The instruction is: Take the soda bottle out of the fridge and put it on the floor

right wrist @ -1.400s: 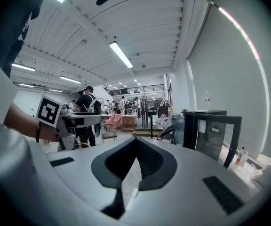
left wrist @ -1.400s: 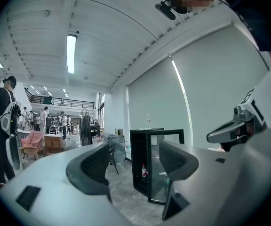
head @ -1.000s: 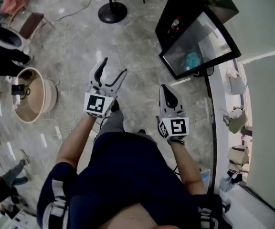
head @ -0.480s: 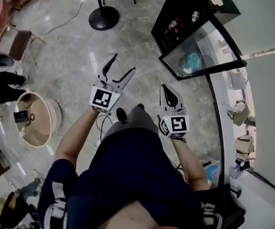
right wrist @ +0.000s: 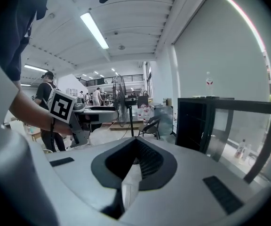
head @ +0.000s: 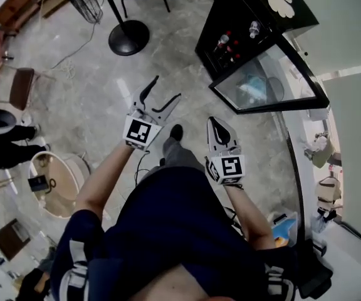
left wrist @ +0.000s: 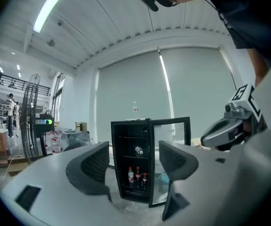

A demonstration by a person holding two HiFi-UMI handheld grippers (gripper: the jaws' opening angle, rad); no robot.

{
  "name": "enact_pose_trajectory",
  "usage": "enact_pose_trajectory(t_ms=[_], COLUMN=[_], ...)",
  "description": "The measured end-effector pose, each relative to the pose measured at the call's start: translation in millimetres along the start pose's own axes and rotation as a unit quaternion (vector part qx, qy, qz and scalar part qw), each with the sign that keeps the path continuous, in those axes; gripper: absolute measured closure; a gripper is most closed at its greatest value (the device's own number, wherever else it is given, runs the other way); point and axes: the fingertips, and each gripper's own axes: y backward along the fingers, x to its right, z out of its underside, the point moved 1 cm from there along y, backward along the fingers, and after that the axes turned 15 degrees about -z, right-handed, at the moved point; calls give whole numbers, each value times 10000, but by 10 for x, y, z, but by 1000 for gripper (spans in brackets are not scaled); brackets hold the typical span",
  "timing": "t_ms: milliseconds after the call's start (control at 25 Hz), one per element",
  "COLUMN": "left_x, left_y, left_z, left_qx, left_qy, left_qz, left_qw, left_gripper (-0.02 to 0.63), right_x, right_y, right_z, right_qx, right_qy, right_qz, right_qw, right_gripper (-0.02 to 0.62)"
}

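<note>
Soda bottles [left wrist: 137,177], three of them with red caps, are standing upright and close together on the lower shelf of the small black fridge [head: 240,11], at the bottom middle of the left gripper view. Another bottle [left wrist: 139,150] is lying on its side on a shelf above them. In the head view the fridge is sitting at the upper right of the frame, and its glass door [head: 271,80] is hanging wide open toward the lower right.

The left gripper [head: 165,91] is pointing up the frame from just left of centre, well apart from the fridge. Its fingers [left wrist: 92,166] are standing wide apart with nothing held between them, and the open fridge is showing through the gap in its own view. The right gripper [head: 217,129] is hovering just right of centre, below the lower corner of the door and not touching it. Its fingers [right wrist: 142,159] are pressing together with nothing between them.

The person's dark-clothed body is filling the bottom of the head view, with both bare forearms reaching up the frame. The grey marbled floor [head: 86,105] is spreading across the left half. On it, the round black base of a fan stand [head: 128,37] is resting at the top, a brown chair [head: 17,86] is standing at the upper left, and a pale round tub [head: 74,163] is sitting at the lower left.
</note>
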Motion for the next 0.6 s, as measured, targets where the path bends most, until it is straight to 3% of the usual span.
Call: enact_pose_trajectory(t_ms=[280,600], left_x=[-97,58], left_y=[-991,-1765], left_z=[23,302], left_qx=[-60,-233], left_qy=[-211,-446], left_qz=[408,1122], left_qw=[9989,9924], left_gripper=[282,282], right_x=[585,1008], right_y=[-440,-643], right_z=[-60,-15], right_qx=[-62,-48], right_qy=[-169,-316], right_qz=[202,892], right_qw=[9996,9955], right_gripper=[577,577])
